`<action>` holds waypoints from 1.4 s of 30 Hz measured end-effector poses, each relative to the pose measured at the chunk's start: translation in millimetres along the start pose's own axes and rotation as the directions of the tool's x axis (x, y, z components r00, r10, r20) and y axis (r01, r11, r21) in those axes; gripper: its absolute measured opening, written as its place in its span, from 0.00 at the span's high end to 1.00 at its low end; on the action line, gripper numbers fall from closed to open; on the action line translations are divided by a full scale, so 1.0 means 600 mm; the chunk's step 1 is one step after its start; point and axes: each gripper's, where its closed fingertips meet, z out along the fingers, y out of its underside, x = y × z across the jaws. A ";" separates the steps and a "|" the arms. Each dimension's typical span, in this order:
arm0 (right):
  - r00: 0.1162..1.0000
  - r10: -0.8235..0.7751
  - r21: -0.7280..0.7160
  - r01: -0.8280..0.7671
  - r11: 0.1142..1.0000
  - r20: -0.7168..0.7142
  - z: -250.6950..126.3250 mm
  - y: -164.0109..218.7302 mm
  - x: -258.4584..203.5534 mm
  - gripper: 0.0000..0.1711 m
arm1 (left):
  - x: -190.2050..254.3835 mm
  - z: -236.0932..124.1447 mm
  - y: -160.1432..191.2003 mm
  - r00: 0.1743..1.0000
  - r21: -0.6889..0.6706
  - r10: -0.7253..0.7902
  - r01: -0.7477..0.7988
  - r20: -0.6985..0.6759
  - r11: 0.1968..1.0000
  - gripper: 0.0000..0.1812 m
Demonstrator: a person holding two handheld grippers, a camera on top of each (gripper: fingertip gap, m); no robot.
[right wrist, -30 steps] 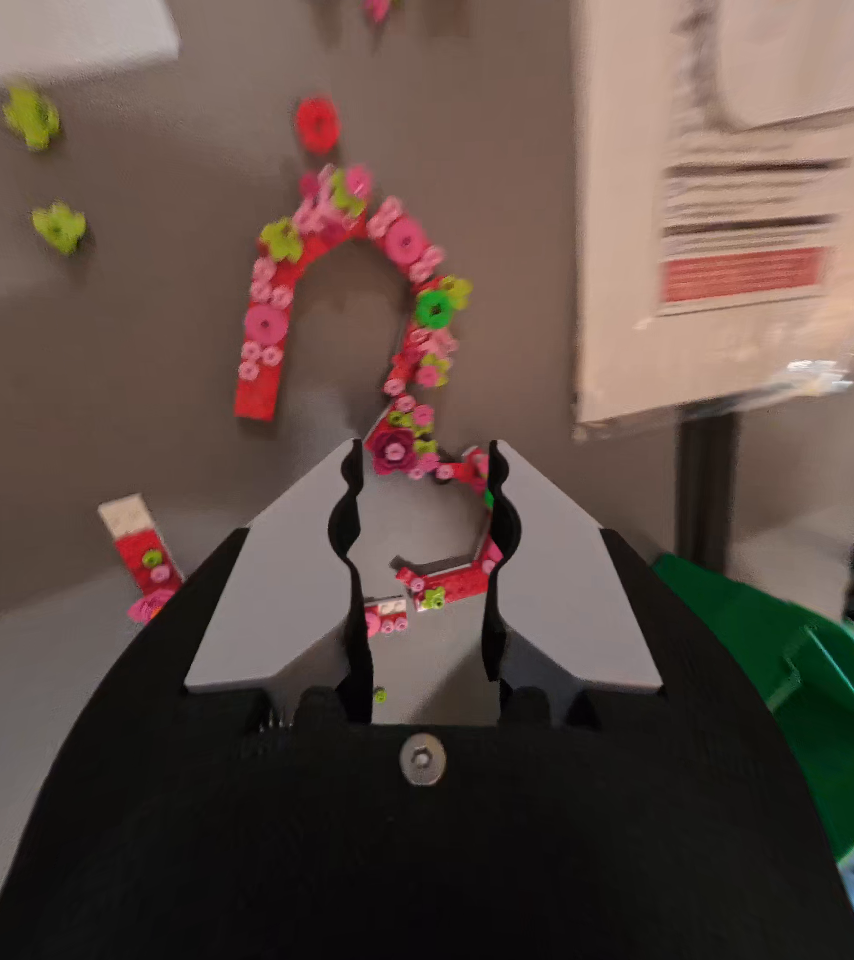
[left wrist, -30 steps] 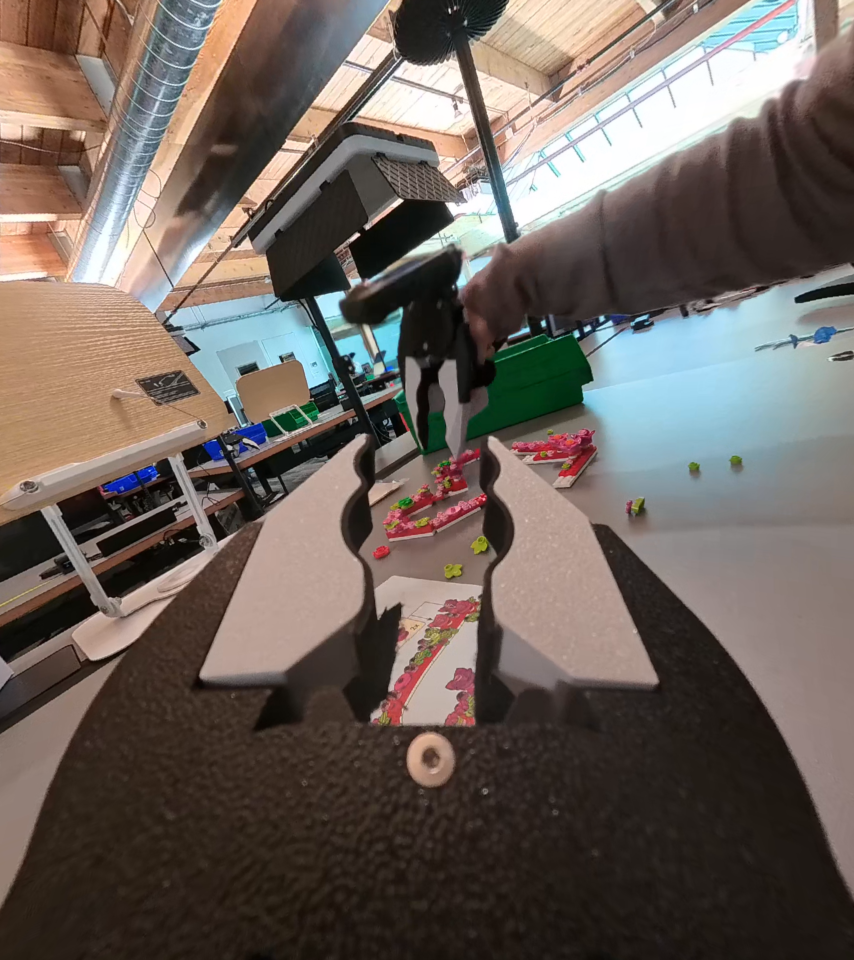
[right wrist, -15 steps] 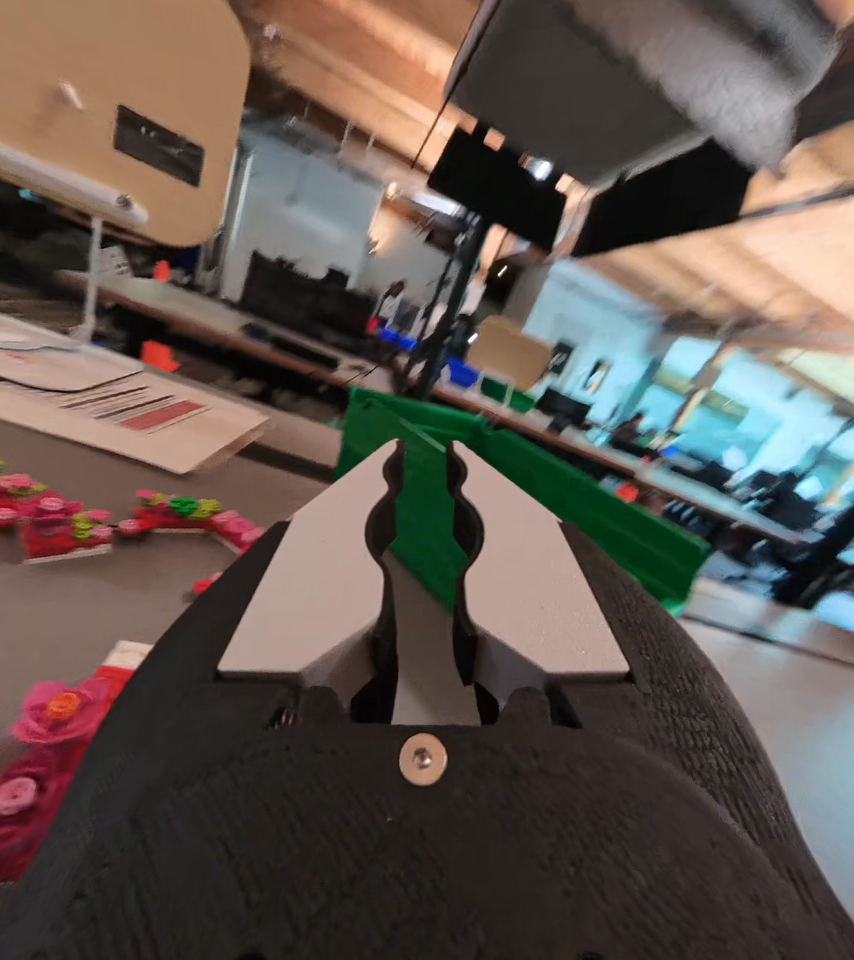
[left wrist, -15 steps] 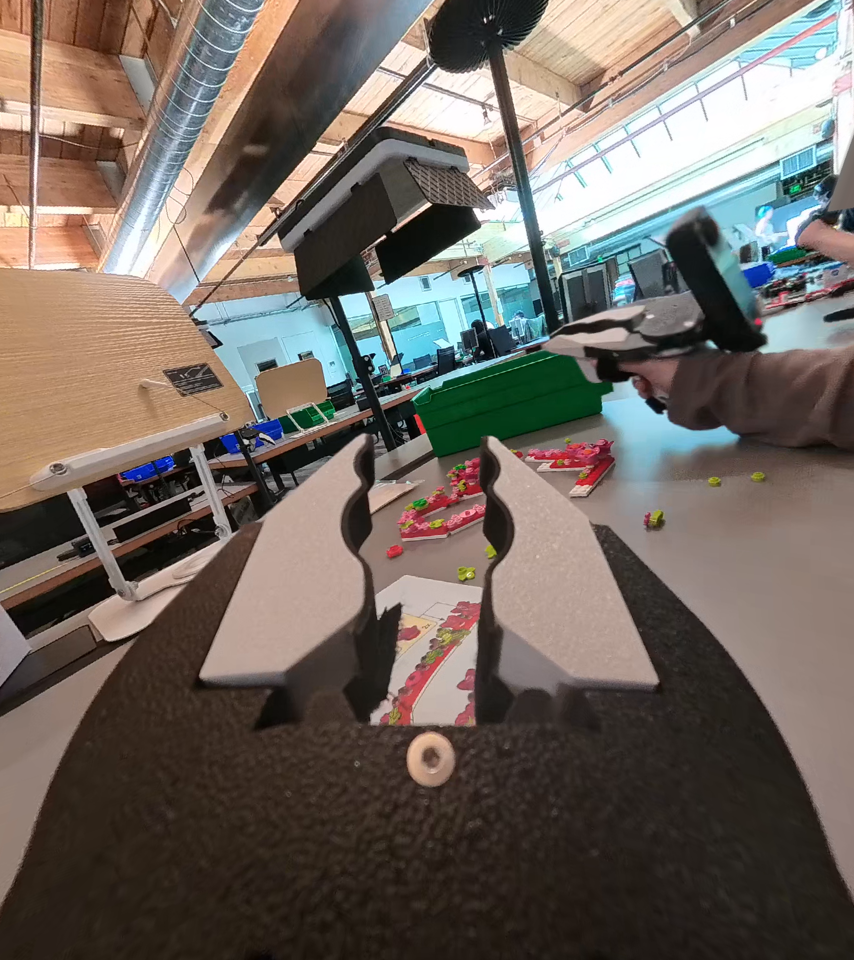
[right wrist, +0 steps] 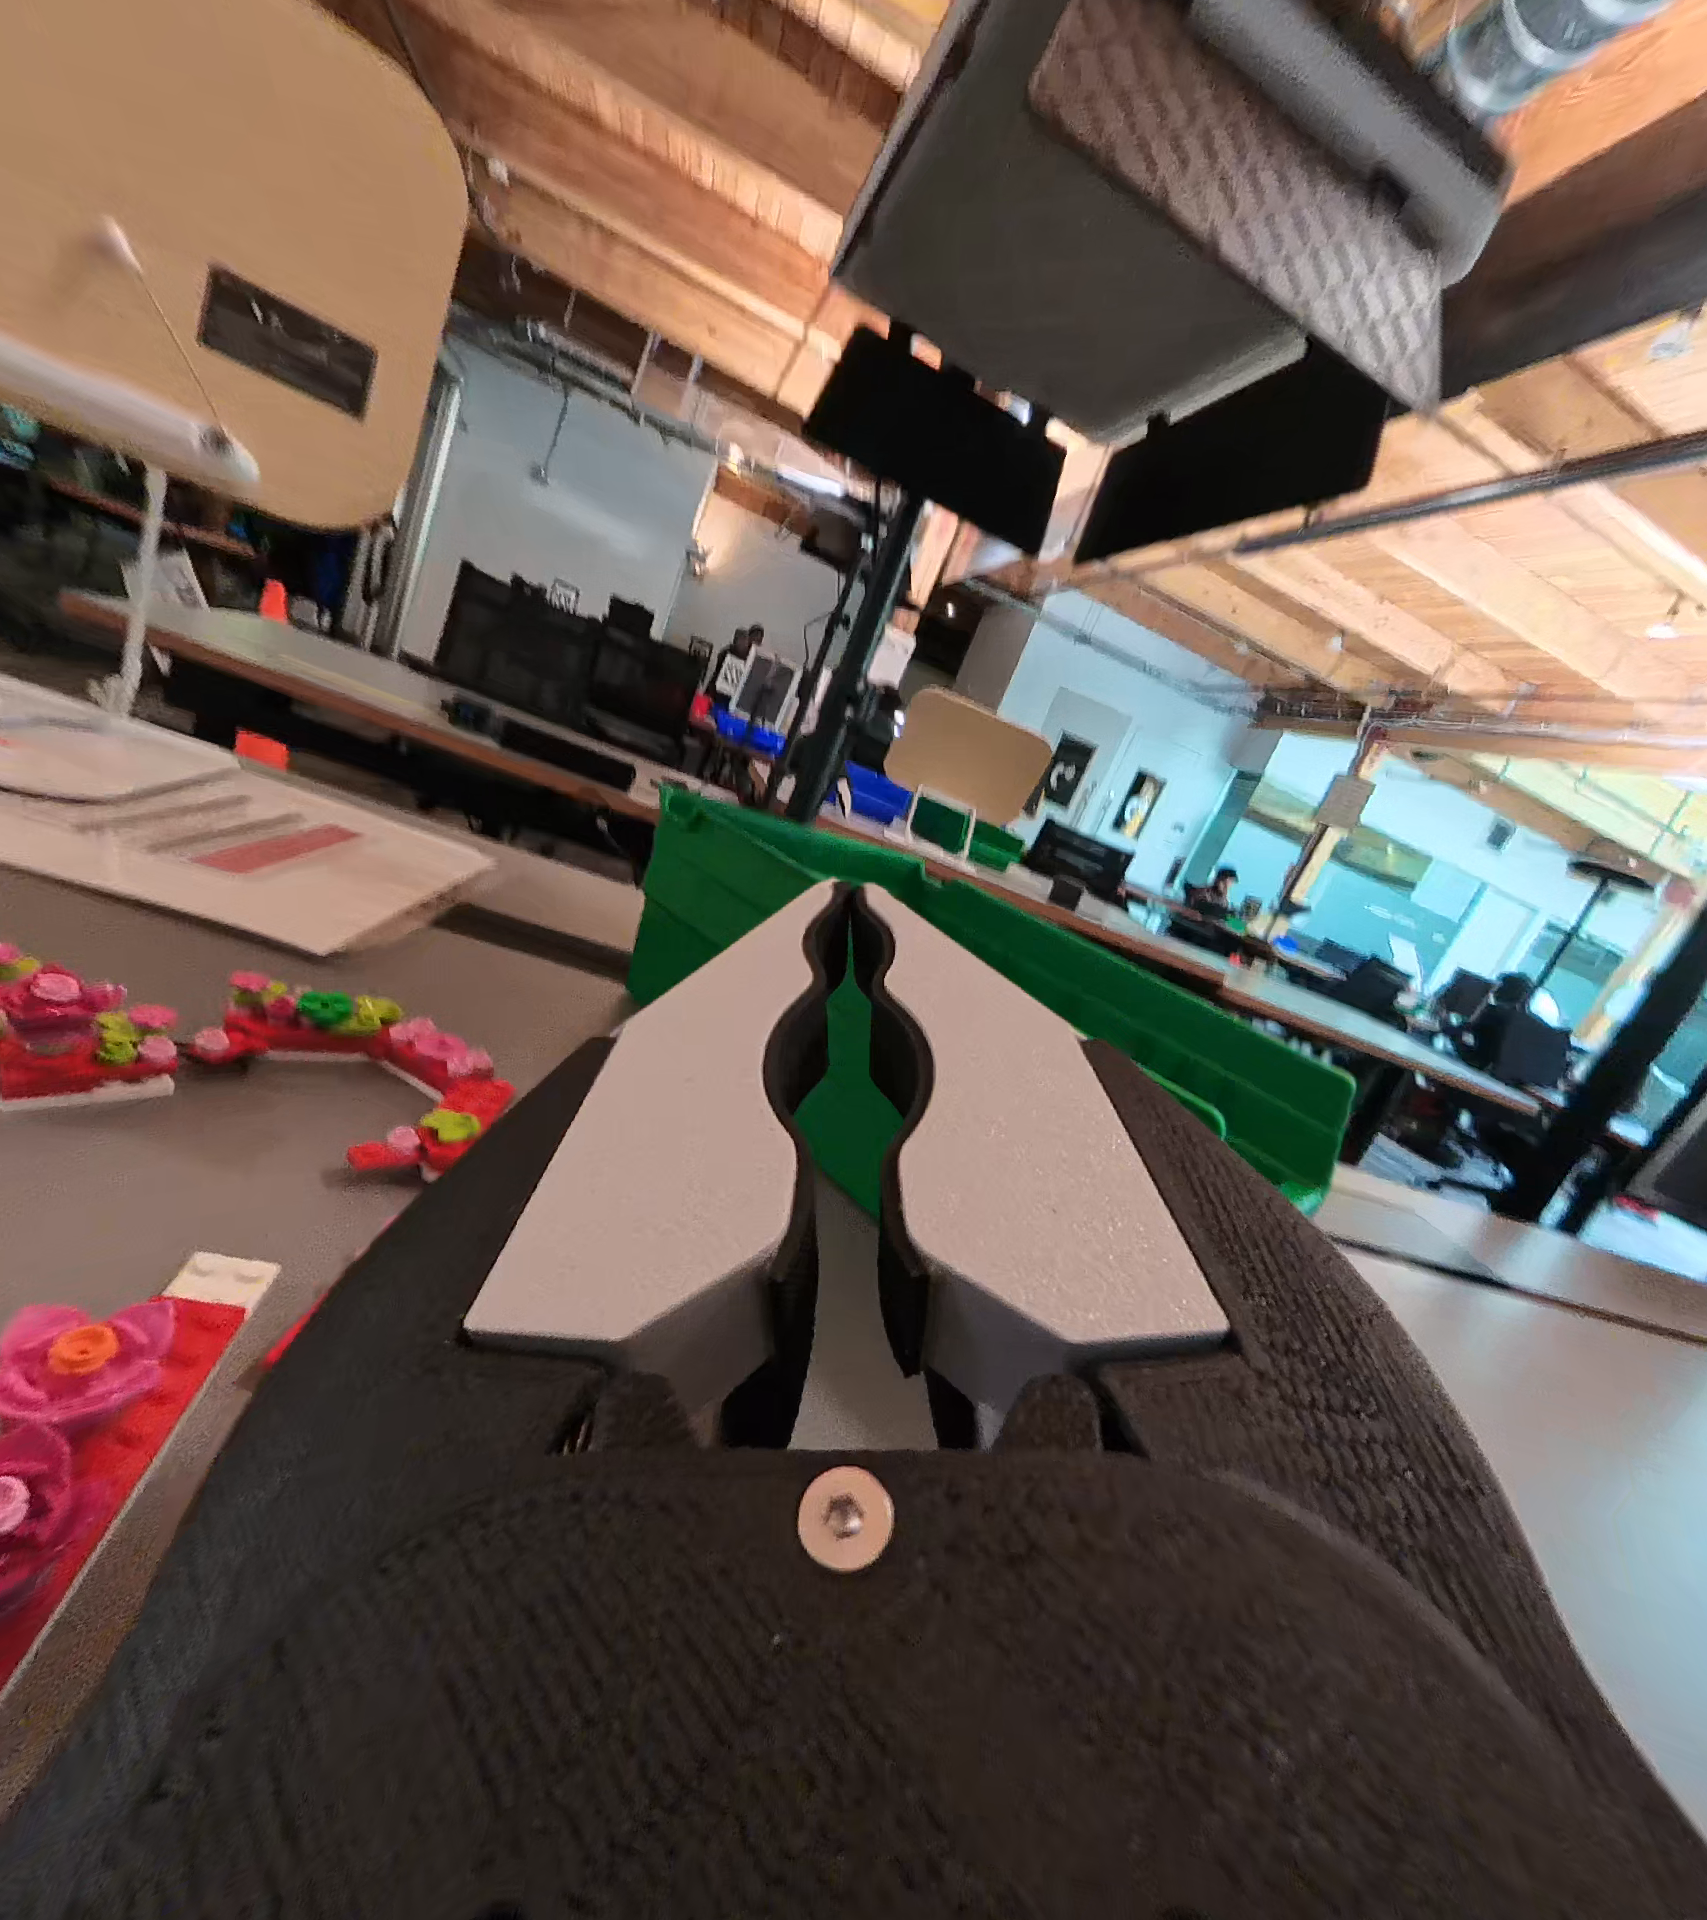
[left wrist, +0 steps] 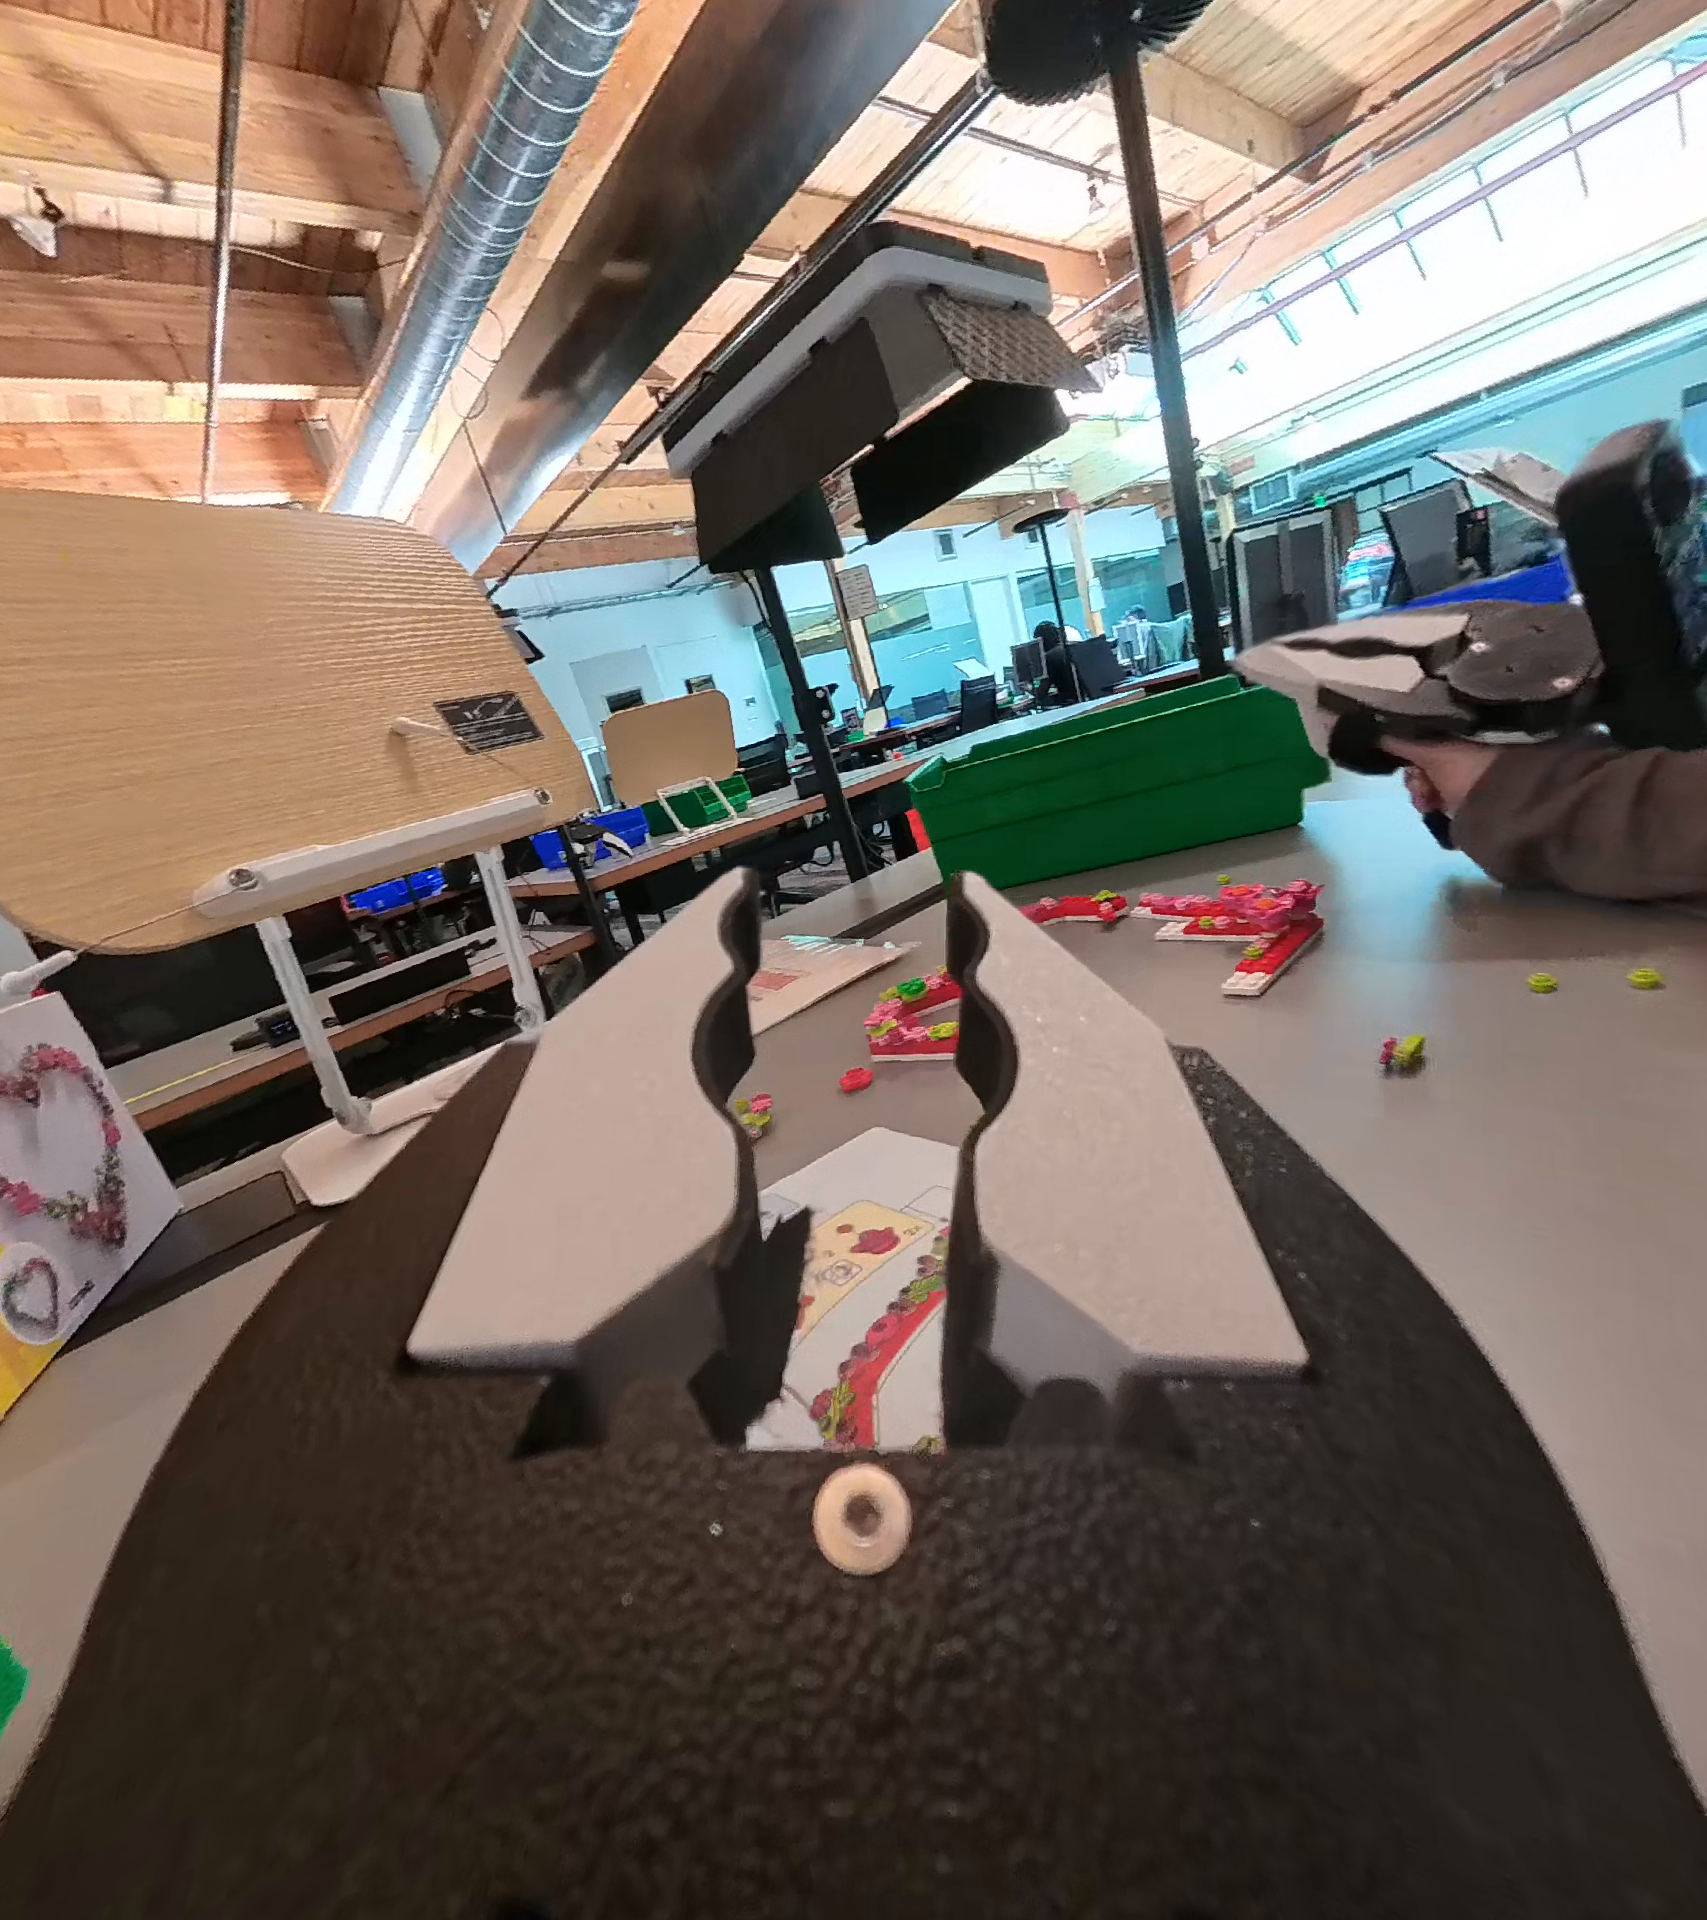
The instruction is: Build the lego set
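Observation:
Red Lego segments with pink and green flowers lie on the grey table: one curved segment ahead of my left gripper, others further right. My left gripper is open and empty, low over the instruction booklet. My right gripper is shut and empty, level just above the table. It also shows at the far right of the left wrist view, held by a hand in a sleeve resting on the table. In the right wrist view, flowered segments and a red plate with pink flowers lie to its left.
A green bin stands at the table's back, right in front of my right gripper. A wooden board on a white stand and the set's box are on the left. Loose lime pieces and a paper sheet lie on the table. Tip to tip, the grippers are about 40 centimeters apart.
My right gripper swung up from pointing down over the Lego segments to lying level near the table at the right, and its jaws closed. My left gripper stayed open and barely moved.

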 end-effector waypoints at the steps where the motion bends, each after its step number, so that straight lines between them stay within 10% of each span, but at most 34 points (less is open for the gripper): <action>1: 1.000 -0.001 -0.031 0.001 1.000 -0.008 0.004 0.010 0.002 1.00 | -0.005 0.000 0.001 1.000 -0.002 -0.001 0.001 0.015 1.000 0.82; 12: 0.999 0.008 -0.043 -0.009 0.999 -0.043 -0.003 0.012 0.014 1.00 | -0.095 -0.067 -0.098 0.956 0.178 0.121 -0.172 0.268 0.969 0.92; 20: 0.997 0.039 -0.025 -0.041 0.999 -0.067 -0.005 0.010 0.027 1.00 | -0.190 -0.117 -0.066 0.873 0.031 0.275 -0.314 0.403 0.949 0.93; 42: 0.994 0.004 -0.041 -0.009 0.999 -0.110 0.020 0.024 0.046 0.95 | -0.142 -0.087 -0.008 0.930 -0.084 0.307 -0.296 0.204 0.952 1.00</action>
